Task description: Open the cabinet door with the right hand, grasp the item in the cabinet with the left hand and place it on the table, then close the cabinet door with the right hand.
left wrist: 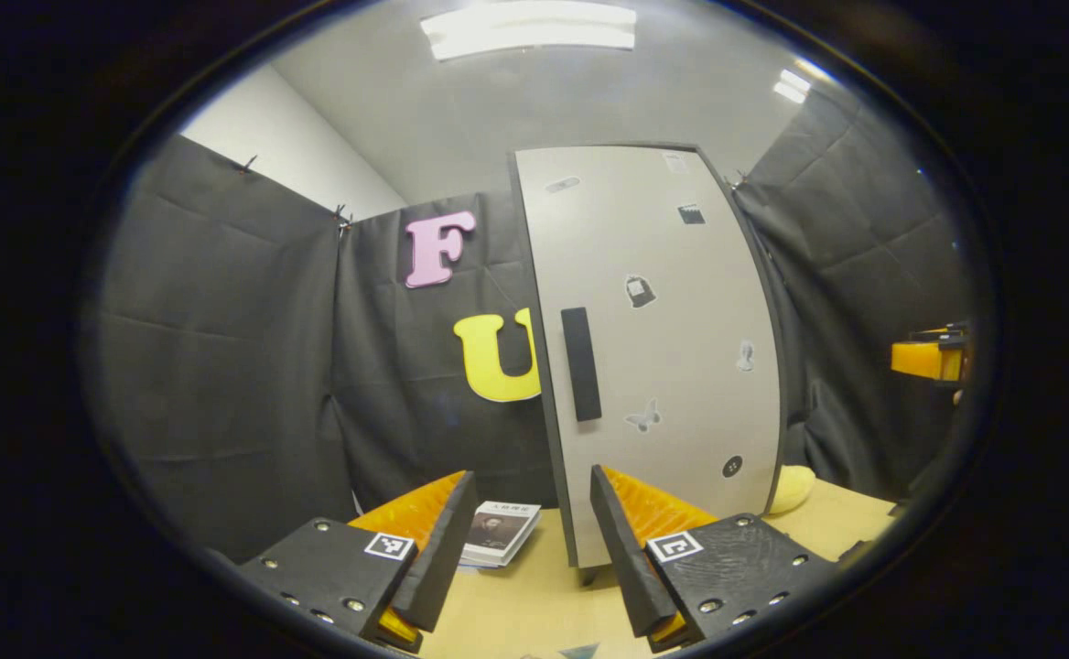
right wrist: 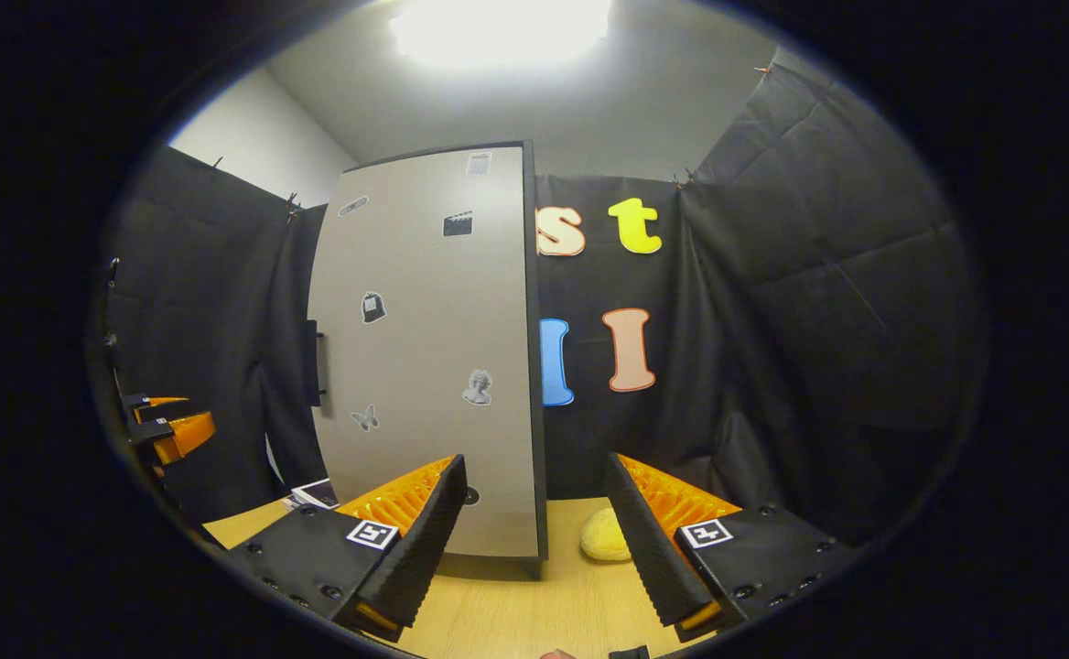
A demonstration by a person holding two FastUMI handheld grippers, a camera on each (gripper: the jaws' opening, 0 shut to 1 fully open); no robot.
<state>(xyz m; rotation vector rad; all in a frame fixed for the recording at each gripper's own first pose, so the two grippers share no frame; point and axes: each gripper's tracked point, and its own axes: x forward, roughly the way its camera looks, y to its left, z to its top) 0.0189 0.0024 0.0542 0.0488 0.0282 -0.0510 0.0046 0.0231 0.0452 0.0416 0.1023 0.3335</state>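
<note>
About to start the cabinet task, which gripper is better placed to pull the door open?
Probably the left gripper: the closed cabinet door's black handle sits just above its open fingers. The right gripper, also open, faces the hinge side. The task assigns the right.

One cabinet (left wrist: 653, 348) stands on the tabletop (left wrist: 534, 595), with one door and one dark handle (left wrist: 581, 363) on it. Counting stickers on that door from the left gripper view: seven, with the butterfly (left wrist: 643, 417) low down. One book (left wrist: 498, 533) lies to the cabinet's left. One pale yellow rounded thing (right wrist: 606, 536) sits at the cabinet's other side. Two grippers: the left gripper (left wrist: 525, 549) and the right gripper (right wrist: 534, 540), two fingers each, jaws apart.
</note>
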